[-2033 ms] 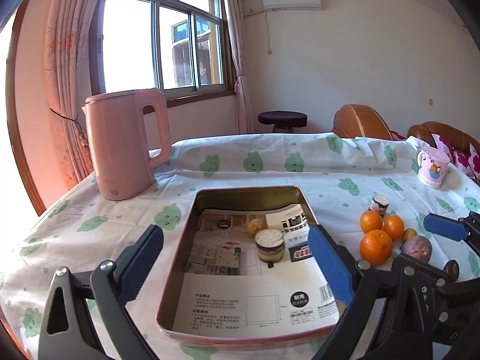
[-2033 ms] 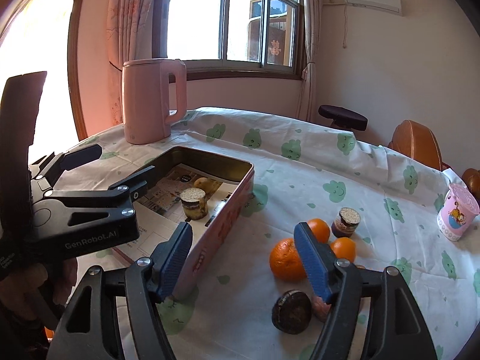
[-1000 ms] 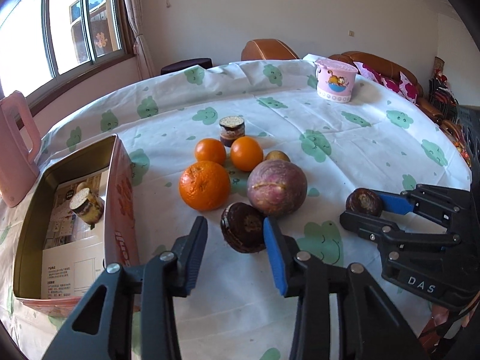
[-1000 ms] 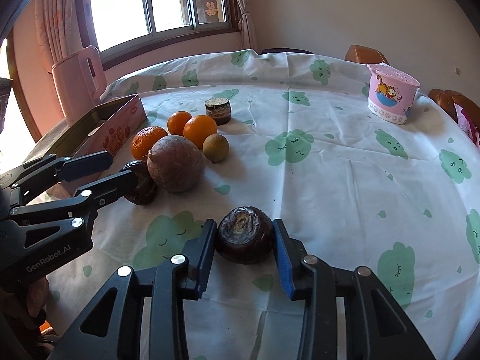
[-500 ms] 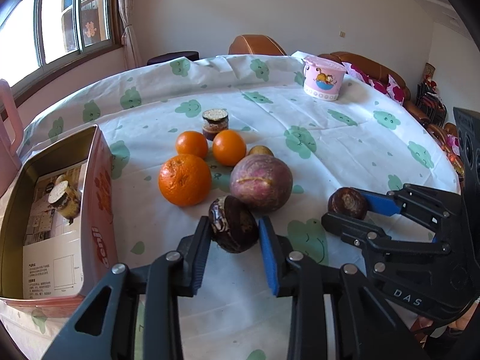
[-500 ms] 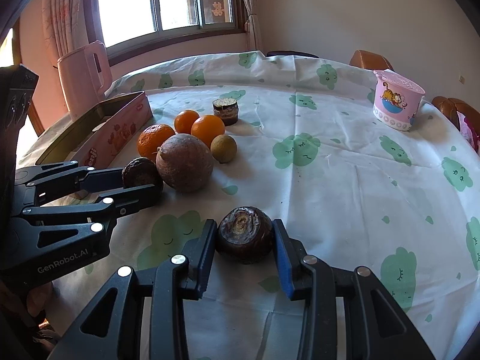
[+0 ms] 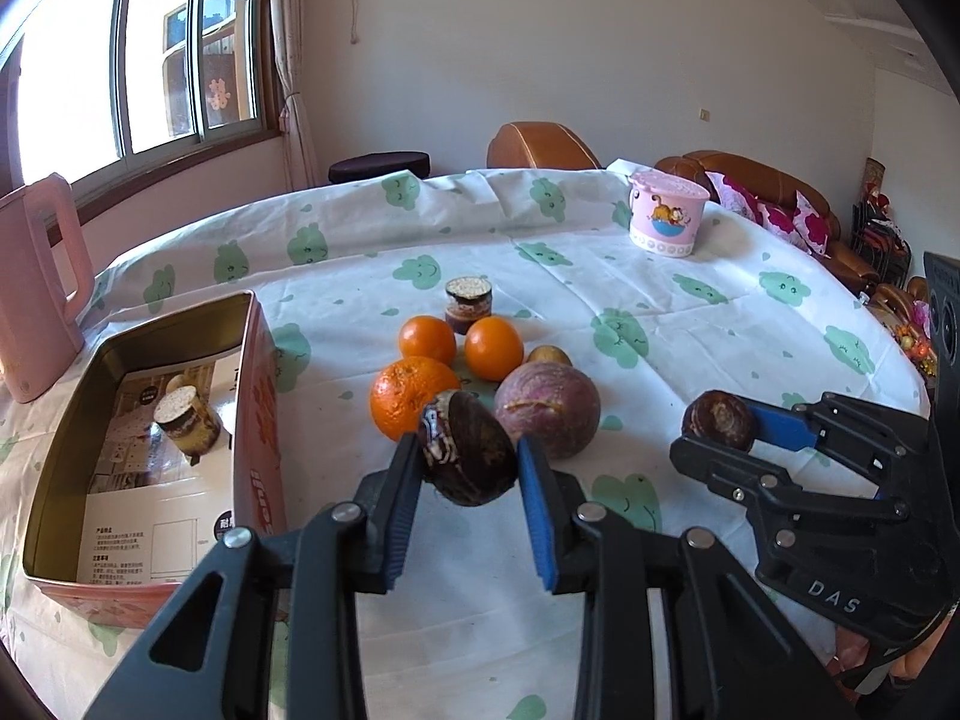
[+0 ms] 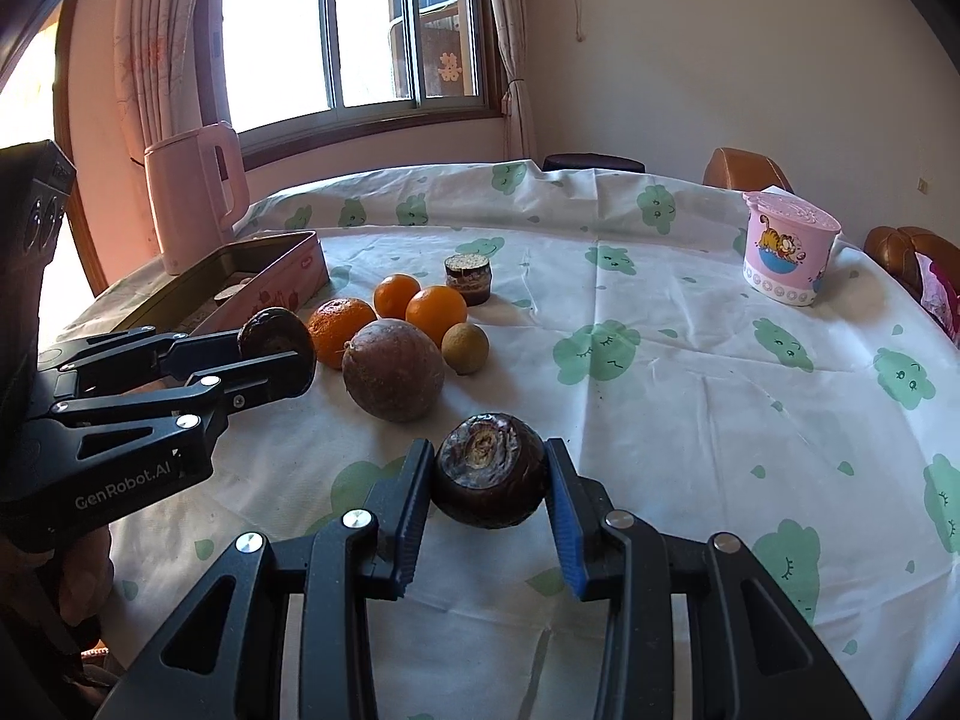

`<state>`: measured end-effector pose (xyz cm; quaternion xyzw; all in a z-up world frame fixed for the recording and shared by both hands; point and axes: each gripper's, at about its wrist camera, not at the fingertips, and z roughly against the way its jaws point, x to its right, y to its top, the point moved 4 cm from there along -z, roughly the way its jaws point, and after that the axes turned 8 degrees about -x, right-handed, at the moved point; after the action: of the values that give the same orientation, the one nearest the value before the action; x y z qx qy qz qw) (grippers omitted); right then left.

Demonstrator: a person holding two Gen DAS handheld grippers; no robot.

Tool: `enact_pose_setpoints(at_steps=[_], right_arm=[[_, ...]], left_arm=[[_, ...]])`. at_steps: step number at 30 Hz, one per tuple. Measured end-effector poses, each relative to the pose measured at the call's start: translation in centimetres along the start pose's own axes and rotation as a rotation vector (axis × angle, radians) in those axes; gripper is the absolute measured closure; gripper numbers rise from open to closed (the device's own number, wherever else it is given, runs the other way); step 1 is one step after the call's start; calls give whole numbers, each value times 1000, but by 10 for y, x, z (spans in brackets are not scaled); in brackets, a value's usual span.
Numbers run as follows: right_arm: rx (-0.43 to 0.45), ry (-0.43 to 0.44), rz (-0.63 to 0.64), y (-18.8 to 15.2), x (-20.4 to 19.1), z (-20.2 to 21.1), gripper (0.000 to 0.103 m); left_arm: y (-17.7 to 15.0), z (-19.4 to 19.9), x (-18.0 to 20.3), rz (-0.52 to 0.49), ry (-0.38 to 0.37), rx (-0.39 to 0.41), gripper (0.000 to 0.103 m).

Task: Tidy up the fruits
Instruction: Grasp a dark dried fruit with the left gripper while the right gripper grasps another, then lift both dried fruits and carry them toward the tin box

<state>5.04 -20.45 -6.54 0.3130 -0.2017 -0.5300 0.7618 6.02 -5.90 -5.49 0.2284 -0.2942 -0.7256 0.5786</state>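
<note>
My left gripper [image 7: 468, 468] is shut on a dark brown round fruit [image 7: 471, 450], held just in front of the big orange [image 7: 408, 396] and the purple passion fruit [image 7: 549, 408]. My right gripper [image 8: 489, 480] is shut on a second dark brown fruit [image 8: 489, 471] nearer the table's front. Each gripper shows in the other's view: the right gripper [image 7: 720, 429] at the right, the left gripper [image 8: 279, 345] at the left. Two small oranges [image 7: 493, 347], a small yellowish fruit [image 7: 549, 355] and a small jar [image 7: 468, 297] sit behind.
An open pink tin [image 7: 264, 408] with printed paper and a jar [image 7: 183, 420] inside stands left of the fruit. A pink kettle [image 7: 33, 288] is at the far left, a pink lidded cup [image 7: 666, 222] far right. Chairs ring the round table [image 8: 690, 360].
Two seconds ago both grippers were open near the tin. Since a second ago the left gripper's jaws have shut on the dark fruit between them. The right gripper has kept its hold.
</note>
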Motion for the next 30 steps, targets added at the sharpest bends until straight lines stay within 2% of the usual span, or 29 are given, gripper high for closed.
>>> enact_pose_setpoints(at_steps=[30], right_arm=[[133, -4, 6, -2, -1, 19, 64]], left_arm=[[-1, 21, -5, 38, 46, 112, 69]])
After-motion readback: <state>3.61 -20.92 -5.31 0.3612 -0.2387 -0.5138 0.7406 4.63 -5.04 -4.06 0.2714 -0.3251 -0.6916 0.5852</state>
